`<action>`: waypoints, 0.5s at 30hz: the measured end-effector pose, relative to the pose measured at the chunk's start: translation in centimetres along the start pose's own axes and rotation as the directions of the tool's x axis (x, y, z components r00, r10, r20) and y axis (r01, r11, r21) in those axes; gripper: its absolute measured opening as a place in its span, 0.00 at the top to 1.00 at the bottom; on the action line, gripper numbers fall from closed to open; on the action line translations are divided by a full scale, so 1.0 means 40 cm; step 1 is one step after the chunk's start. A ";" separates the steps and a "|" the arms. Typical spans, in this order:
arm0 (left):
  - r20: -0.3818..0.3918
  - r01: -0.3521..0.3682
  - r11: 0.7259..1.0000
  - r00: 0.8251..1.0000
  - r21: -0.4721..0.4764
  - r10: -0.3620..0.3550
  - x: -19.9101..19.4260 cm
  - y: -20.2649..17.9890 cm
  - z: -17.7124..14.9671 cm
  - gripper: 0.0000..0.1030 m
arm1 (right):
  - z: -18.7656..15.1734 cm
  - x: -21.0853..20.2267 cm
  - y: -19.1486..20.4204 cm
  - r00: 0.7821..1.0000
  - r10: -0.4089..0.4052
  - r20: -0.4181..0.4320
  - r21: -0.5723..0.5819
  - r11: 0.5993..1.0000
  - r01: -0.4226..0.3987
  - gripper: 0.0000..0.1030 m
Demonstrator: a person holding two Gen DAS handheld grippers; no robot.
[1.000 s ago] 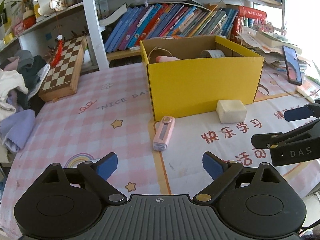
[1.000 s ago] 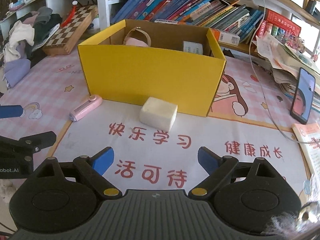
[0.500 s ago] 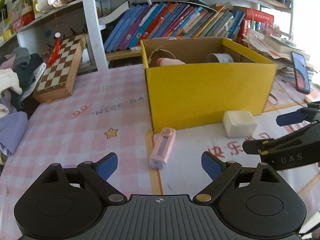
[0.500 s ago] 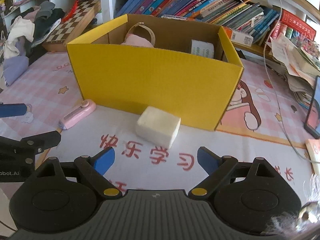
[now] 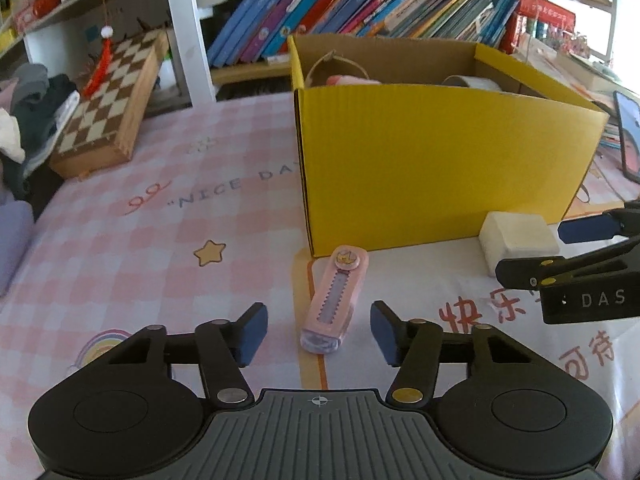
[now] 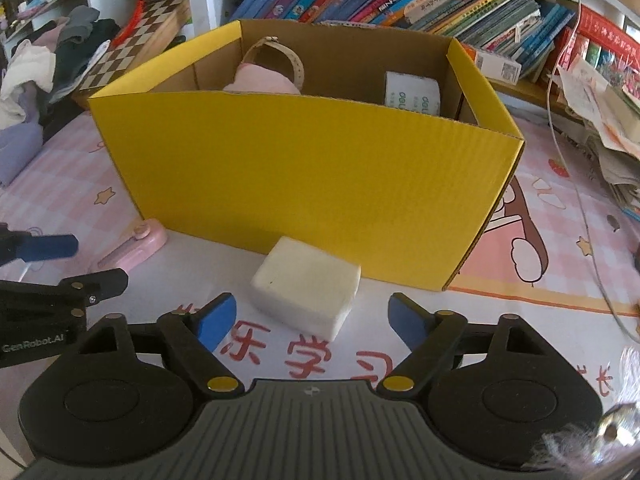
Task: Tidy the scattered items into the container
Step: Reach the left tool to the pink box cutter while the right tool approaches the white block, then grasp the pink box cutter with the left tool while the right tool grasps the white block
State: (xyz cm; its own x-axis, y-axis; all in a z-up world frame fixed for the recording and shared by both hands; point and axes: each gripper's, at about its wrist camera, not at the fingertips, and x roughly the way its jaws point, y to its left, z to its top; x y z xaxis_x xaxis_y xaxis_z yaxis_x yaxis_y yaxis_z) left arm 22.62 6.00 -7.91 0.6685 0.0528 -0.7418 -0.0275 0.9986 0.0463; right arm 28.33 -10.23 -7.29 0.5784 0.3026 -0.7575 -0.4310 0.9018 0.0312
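A yellow cardboard box (image 5: 432, 160) (image 6: 304, 176) stands on the table with a watch, a pink item and a tape roll (image 6: 412, 94) inside. In front of its near left corner lies a pink utility knife (image 5: 334, 300) (image 6: 132, 250). My left gripper (image 5: 318, 330) straddles the knife's near end, jaws closing, pads not touching it. A white block (image 6: 308, 294) (image 5: 516, 238) rests against the box's front wall. My right gripper (image 6: 312, 320) is around the block's near end, jaws closing with gaps on both sides.
A chessboard box (image 5: 108, 108) leans at the back left beside a pile of clothes (image 5: 24, 120). Books (image 5: 360, 8) fill the shelf behind the box. A phone (image 5: 628, 136) and stacked papers (image 6: 600, 120) lie at the right; a thin cable (image 6: 580, 200) trails there.
Both grippers have moved forward and down towards the box. Both pairs of jaws have narrowed, the left around the pink knife and the right around the white block.
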 end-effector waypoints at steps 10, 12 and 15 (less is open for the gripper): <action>-0.018 0.012 1.000 1.000 -0.002 -0.012 0.035 -0.009 0.024 0.60 | 0.008 0.025 -0.013 1.000 0.021 -0.012 -0.003 1.000 -0.021 0.30; -0.020 0.016 1.000 1.000 -0.003 -0.016 0.037 -0.011 0.026 0.62 | 0.008 0.026 -0.013 1.000 0.025 -0.011 -0.011 1.000 -0.025 0.32; -0.021 0.028 1.000 0.999 0.007 -0.028 0.039 -0.016 0.030 0.71 | 0.008 0.027 -0.007 0.999 0.039 -0.012 -0.025 0.999 -0.039 0.43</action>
State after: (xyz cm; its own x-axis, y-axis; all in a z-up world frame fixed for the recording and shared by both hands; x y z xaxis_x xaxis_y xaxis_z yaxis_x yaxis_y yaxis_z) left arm 24.58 5.41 -8.29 0.6531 0.0253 -0.7569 -0.0039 0.9995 0.0300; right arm 29.31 -10.07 -7.92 0.5530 0.3340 -0.7633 -0.4707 0.8812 0.0446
